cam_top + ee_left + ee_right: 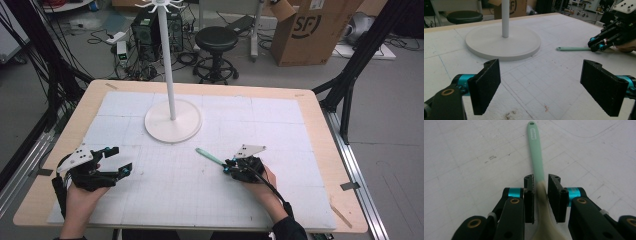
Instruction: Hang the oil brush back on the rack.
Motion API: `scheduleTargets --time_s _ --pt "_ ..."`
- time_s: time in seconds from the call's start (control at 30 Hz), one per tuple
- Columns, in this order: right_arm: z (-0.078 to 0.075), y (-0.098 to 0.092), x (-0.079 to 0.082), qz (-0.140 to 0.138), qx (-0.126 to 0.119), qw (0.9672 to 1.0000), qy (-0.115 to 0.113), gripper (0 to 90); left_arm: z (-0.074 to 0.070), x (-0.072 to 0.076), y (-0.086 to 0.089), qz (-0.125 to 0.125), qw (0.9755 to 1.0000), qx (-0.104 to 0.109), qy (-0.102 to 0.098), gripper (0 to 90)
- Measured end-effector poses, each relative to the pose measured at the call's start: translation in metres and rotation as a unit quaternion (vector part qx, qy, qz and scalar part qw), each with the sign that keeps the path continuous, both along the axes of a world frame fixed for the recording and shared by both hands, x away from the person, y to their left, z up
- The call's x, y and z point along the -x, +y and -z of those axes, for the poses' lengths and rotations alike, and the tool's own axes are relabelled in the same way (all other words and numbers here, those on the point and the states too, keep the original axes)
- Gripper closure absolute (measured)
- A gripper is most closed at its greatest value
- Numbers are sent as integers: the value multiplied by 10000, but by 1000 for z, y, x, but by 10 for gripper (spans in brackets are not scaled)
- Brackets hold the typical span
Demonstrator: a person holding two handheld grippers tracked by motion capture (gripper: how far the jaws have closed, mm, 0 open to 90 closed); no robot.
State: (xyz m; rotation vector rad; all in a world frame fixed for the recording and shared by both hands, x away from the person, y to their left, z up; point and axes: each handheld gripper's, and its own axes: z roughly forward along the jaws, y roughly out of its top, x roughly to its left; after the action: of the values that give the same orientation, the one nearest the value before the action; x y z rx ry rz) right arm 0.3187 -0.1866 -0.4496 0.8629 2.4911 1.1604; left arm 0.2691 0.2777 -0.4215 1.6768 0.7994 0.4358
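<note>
A utensil [209, 156] with a mint green handle and a cream-coloured head lies on the white gridded mat [200, 190], right of centre. Its handle [535, 150] points away from my right gripper [541, 182] and has a small hole at its far end. The right gripper's jaws stand close on either side of the neck, with a thin gap still showing; it rests low on the mat [227, 165]. My left gripper [121, 160] sits at the left of the mat, jaws wide apart and nothing between them [549, 87]. From the left gripper view, the utensil [574, 48] and right gripper [596, 45] lie far right.
A white hanging stand with a round base [160, 130] and a tall pole [167, 60] stands at the mat's back centre, also ahead of the left gripper [489, 47]. Beyond the table are a black stool [216, 40], a cardboard box [310, 30] and a computer tower [147, 30].
</note>
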Motion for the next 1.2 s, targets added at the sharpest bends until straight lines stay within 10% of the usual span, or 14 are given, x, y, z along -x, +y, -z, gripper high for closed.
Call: scheduleTargets --time_s 0.7,1.2 --pt "-3 2 1 145 23 9999 -40 828 0 0 0 4 10000 -8 0 173" --pt "-46 -8 -2 200 -937 9946 -408 828 0 0 0 17 10000 17 5 173"
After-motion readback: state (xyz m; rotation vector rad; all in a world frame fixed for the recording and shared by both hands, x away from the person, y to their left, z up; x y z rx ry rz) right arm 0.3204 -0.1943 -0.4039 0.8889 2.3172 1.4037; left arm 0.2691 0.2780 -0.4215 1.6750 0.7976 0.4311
